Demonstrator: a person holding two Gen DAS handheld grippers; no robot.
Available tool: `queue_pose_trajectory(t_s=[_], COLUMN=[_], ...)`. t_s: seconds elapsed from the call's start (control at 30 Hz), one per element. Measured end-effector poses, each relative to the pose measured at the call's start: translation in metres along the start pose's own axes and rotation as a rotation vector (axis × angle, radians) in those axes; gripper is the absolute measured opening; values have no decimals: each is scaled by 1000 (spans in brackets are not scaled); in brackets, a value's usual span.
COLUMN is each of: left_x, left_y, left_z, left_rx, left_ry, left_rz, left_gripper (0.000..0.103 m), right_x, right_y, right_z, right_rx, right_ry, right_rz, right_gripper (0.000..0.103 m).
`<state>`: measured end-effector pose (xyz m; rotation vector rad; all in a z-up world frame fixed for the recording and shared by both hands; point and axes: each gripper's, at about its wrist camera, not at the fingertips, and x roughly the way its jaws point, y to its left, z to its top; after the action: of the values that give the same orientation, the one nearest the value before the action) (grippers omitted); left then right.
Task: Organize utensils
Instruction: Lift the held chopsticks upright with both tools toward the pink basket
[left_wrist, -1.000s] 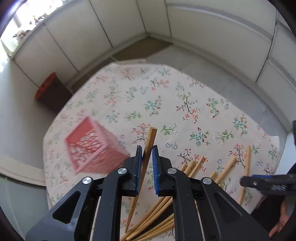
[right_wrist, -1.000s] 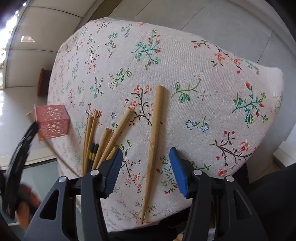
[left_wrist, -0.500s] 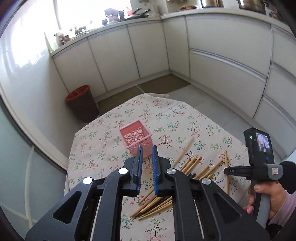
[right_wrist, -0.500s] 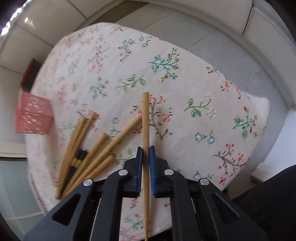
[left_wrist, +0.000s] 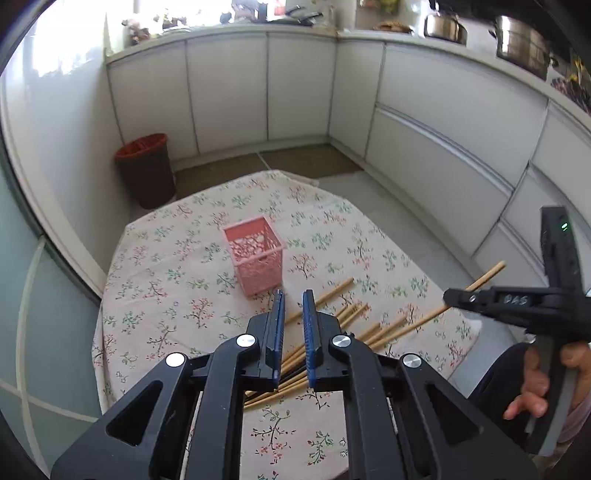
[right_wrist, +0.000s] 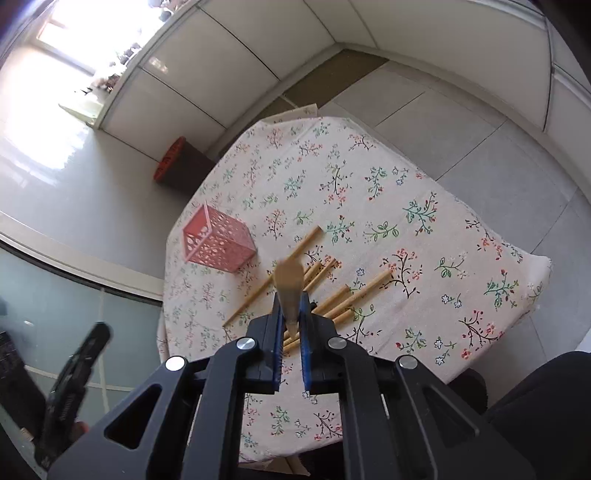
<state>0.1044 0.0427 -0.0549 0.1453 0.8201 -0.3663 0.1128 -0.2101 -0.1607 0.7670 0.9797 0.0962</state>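
Note:
A pink perforated basket (left_wrist: 255, 258) (right_wrist: 218, 243) stands upright on the flowered tablecloth (left_wrist: 166, 258) (right_wrist: 406, 192). Several wooden chopsticks (left_wrist: 354, 314) (right_wrist: 347, 295) lie loose on the cloth to the basket's right. My right gripper (right_wrist: 291, 295) (left_wrist: 448, 295) is shut on one chopstick (right_wrist: 290, 275) (left_wrist: 487, 275), held in the air above the pile. That stick juts out past both sides of the jaws. My left gripper (left_wrist: 293, 299) hovers high over the near part of the table, shut with nothing between its pads; the basket is just beyond its tips.
A dark bin with a red rim (left_wrist: 146, 170) (right_wrist: 173, 162) stands on the floor beyond the table's far left corner. White cabinets (left_wrist: 424, 122) line the walls, with pots (left_wrist: 521, 44) on the counter. A person's hand (left_wrist: 535, 384) grips the right tool's handle.
The right gripper closed on a chopstick and lifted it off the cloth. The left gripper rose and drew back from the table, so the basket and whole table now show.

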Motion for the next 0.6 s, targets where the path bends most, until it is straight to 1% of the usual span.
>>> queue_pose_trajectory(t_s=[0.07, 0.1, 0.17, 0.2, 0.23, 0.27, 0.3, 0.33, 0.43, 0.5, 0.6], left_x=[27, 41, 80, 98, 113, 129, 141, 155, 191, 211, 240], left_y=[-10, -14, -29, -35, -39, -44, -48, -53, -62, -65, -72], left_z=[3, 4, 4, 4, 4, 5, 6, 8, 16, 21, 20], left_rx=[57, 82, 182, 220, 255, 295, 325, 363, 439, 455, 512], left_ry=[99, 137, 251, 289, 317, 351, 374, 394, 425, 459, 539], left_rz=[-48, -49, -50, -45, -51, -73, -88, -82, -34, -38, -66], left_gripper=[11, 12, 23, 27, 33, 38, 48, 51, 50, 50, 50], right_x=[0, 0, 2, 0, 1, 1, 1, 1, 1, 0, -1], right_y=[-4, -6, -11, -14, -17, -19, -22, -25, -34, -38, -42], right_z=[0, -1, 1, 1, 2, 2, 3, 4, 9, 13, 19], right_rx=[13, 14, -1, -13, -29, -41, -55, -70, -92, -96, -117], right_ry=[5, 4, -9, -12, -14, -17, -22, -29, -36, -40, -45], right_rz=[14, 18, 7, 1, -2, -5, -7, -12, 4, 17, 33], right_gripper=[8, 8, 8, 8, 8, 8, 8, 8, 8, 8, 8])
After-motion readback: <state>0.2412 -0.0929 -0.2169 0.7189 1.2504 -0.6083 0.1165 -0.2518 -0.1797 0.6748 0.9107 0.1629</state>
